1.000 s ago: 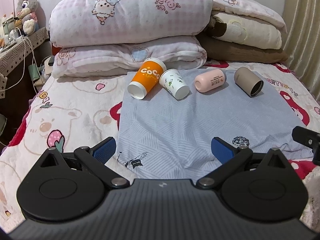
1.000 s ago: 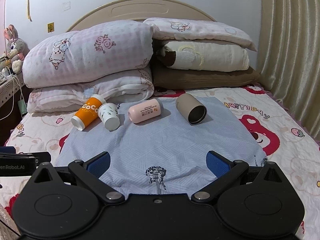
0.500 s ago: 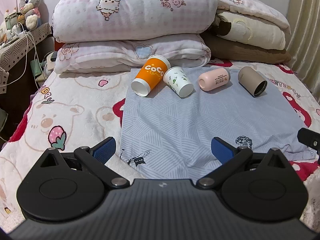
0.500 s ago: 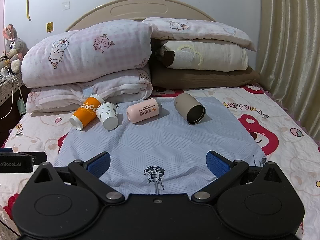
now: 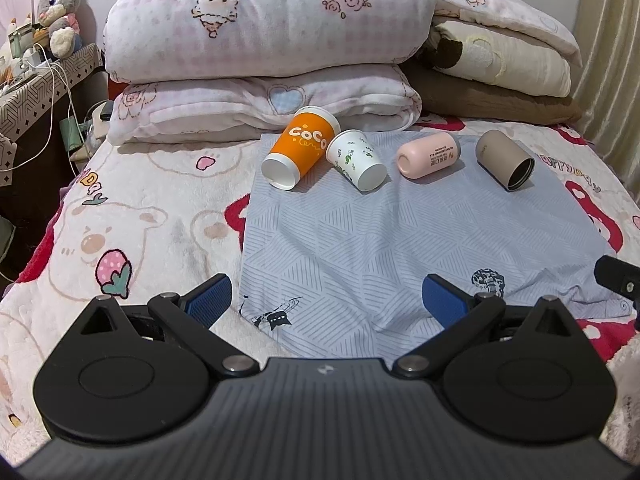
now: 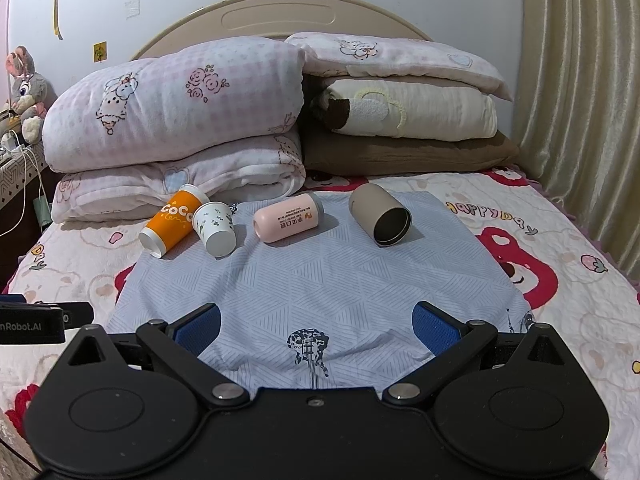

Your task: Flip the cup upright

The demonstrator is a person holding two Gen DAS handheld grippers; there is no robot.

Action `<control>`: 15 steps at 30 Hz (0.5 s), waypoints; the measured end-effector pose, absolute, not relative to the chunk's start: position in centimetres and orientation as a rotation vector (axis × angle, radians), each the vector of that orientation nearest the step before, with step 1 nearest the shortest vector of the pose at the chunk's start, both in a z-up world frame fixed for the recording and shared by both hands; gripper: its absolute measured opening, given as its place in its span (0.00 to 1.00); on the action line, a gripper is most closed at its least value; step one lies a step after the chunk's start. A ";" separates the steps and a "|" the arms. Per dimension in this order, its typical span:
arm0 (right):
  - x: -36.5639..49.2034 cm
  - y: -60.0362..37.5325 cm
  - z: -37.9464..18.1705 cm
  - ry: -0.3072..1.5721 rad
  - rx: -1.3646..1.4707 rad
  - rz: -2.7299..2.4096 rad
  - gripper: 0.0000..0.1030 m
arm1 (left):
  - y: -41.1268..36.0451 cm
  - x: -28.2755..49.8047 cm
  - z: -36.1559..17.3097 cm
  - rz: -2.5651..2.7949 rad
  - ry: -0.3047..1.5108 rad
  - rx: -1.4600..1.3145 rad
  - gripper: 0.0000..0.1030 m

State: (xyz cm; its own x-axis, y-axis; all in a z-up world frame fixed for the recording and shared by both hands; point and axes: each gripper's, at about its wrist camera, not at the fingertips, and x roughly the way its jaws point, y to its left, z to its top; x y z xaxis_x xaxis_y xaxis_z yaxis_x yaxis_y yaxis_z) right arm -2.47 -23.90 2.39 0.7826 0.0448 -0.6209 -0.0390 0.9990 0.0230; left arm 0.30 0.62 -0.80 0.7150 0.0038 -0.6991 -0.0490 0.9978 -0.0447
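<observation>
Several cups lie on their sides in a row on a grey-blue cloth (image 5: 400,240) on the bed. From the left: an orange "CoCo" cup (image 5: 301,148) (image 6: 172,224), a white patterned paper cup (image 5: 355,160) (image 6: 215,229), a pink cup (image 5: 429,155) (image 6: 287,218) and a tan cup (image 5: 505,159) (image 6: 380,220). My left gripper (image 5: 326,302) is open and empty, well short of the cups. My right gripper (image 6: 316,322) is open and empty, near the cloth's front edge.
Folded quilts and pillows (image 5: 264,40) (image 6: 400,112) are stacked right behind the cups. A side table with cables and a plush rabbit (image 5: 52,12) stands at the left. A curtain (image 6: 580,100) hangs at the right. The bed's cartoon blanket (image 5: 120,220) surrounds the cloth.
The left gripper's view has moved a little forward and to the left, so the cups sit nearer. The right gripper has barely moved. Both stay open; the cups have not moved.
</observation>
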 end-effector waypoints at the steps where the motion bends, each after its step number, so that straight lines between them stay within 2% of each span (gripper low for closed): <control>1: -2.5 -23.8 2.4 0.671 0.008 0.045 1.00 | 0.6 0.3 -0.8 0.029 0.774 -0.062 1.00; 15: -2.4 -23.6 2.2 0.677 0.000 0.054 1.00 | 0.8 0.0 -1.0 0.038 0.765 -0.076 1.00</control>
State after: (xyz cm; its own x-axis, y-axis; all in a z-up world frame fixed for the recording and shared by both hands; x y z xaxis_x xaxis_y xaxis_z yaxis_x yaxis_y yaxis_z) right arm -2.43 -23.61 2.15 0.7783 0.0499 -0.6259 -0.0497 0.9986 0.0179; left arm 0.02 0.77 -0.97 0.7208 0.0071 -0.6931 -0.0624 0.9966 -0.0547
